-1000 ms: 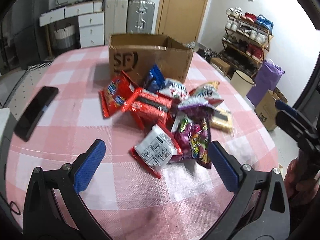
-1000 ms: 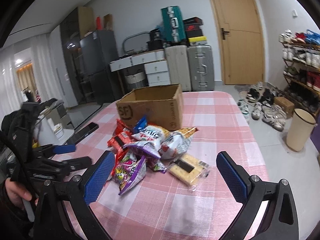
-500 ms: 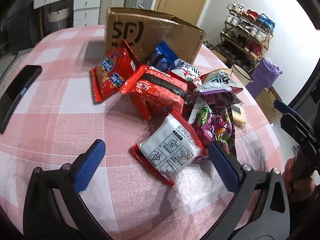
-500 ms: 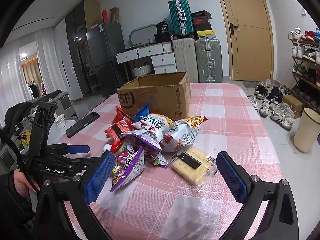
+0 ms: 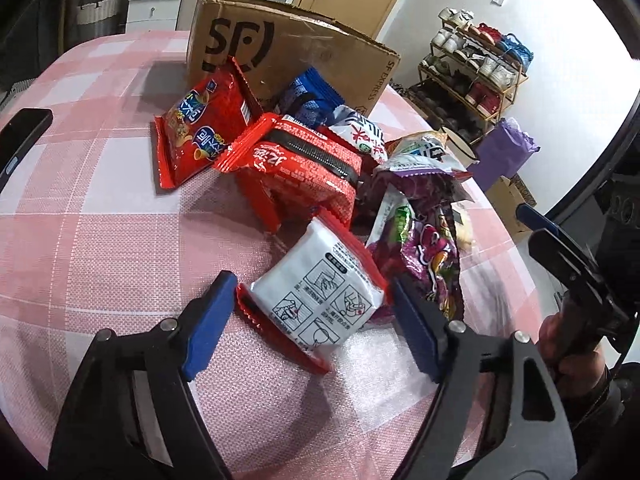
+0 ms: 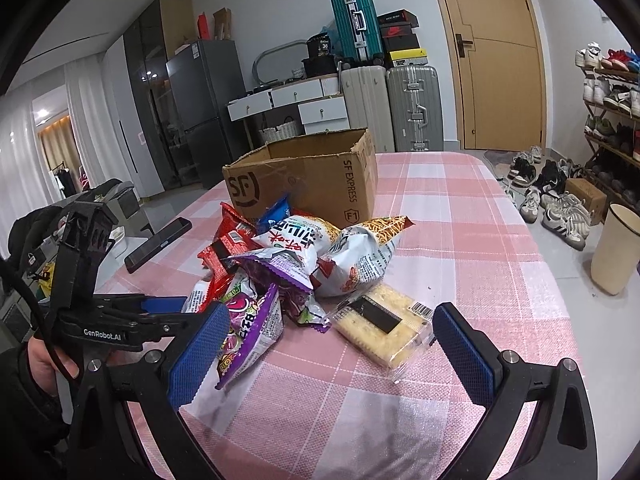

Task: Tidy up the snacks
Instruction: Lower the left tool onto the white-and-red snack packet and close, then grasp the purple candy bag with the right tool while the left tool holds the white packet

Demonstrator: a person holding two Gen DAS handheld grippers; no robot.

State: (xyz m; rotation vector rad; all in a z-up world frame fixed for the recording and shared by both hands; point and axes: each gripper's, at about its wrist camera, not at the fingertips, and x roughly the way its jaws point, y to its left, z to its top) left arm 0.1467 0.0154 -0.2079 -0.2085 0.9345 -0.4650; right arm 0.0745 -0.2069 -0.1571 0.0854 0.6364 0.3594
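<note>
**Closing on the white packet**

Closing around the white packet [image 5: 320, 300], the left gripper [image 5: 310, 320] has the packet between its blue pads, not yet pressed. The right gripper [image 6: 328, 352] stands spread, nothing pinched, near the cracker pack [image 6: 384, 326]. The snack pile [image 6: 296, 264] lies mid-table on the pink checked cloth [image 6: 460, 240], before the cardboard box [image 6: 312, 180]; a phone [image 6: 158, 244] rests by the left edge. Suitcases, door and shoe rack stand beyond. A second earlier the left gripper was wider and farther from the packet.
</note>
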